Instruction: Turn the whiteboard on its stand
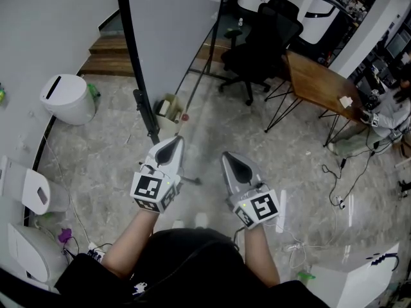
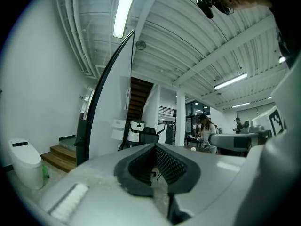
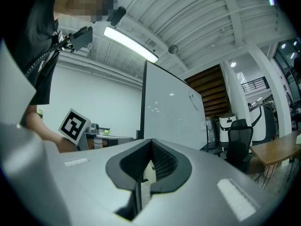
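The whiteboard (image 1: pixel 173 31) stands ahead of me, a big pale panel with a black frame edge (image 1: pixel 131 50) running down to a black knob on its stand. In the left gripper view the whiteboard (image 2: pixel 113 107) rises at the left, seen nearly edge-on. In the right gripper view the whiteboard (image 3: pixel 169 112) faces me more broadly. My left gripper (image 1: pixel 171 147) is shut and empty, its tip close beside the foot of the frame edge, not touching it. My right gripper (image 1: pixel 232 162) is also shut on nothing, a little to the right and further from the board. Both grippers point level: the left gripper (image 2: pixel 155 146), the right gripper (image 3: pixel 151 141).
A white bin (image 1: pixel 67 98) stands at the left, wooden steps (image 1: pixel 109 56) behind it. A black office chair (image 1: pixel 260 50) and a wooden table (image 1: pixel 318 82) are to the right of the board. Cables (image 1: pixel 340 178) lie on the floor. A small box (image 1: pixel 168 108) sits by the stand's foot.
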Motion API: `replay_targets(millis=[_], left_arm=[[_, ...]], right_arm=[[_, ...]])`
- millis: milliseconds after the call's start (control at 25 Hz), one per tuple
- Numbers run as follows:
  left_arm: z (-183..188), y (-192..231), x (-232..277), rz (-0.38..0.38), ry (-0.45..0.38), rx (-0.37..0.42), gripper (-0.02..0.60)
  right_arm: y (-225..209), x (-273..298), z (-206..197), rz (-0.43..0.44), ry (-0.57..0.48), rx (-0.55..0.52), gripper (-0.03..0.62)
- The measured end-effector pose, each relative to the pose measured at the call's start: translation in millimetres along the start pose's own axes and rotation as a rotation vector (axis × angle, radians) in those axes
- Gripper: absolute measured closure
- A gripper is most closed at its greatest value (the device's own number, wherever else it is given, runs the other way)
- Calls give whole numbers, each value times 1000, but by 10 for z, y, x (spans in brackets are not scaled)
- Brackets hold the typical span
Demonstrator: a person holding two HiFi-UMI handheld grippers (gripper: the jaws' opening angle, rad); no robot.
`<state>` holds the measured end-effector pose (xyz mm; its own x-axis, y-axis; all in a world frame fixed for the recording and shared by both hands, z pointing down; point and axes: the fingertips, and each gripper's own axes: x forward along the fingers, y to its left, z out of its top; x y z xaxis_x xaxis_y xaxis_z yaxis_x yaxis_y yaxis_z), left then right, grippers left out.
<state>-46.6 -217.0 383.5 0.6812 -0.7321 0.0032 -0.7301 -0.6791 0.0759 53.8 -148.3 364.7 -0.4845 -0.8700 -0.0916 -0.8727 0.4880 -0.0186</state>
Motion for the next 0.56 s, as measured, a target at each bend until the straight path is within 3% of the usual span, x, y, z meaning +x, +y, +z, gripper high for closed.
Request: replay_targets(millis=[560], left_arm=[[-35,124,77,21,8,0,577]], right_arm=[[-48,136,-42,19,8,11,589]])
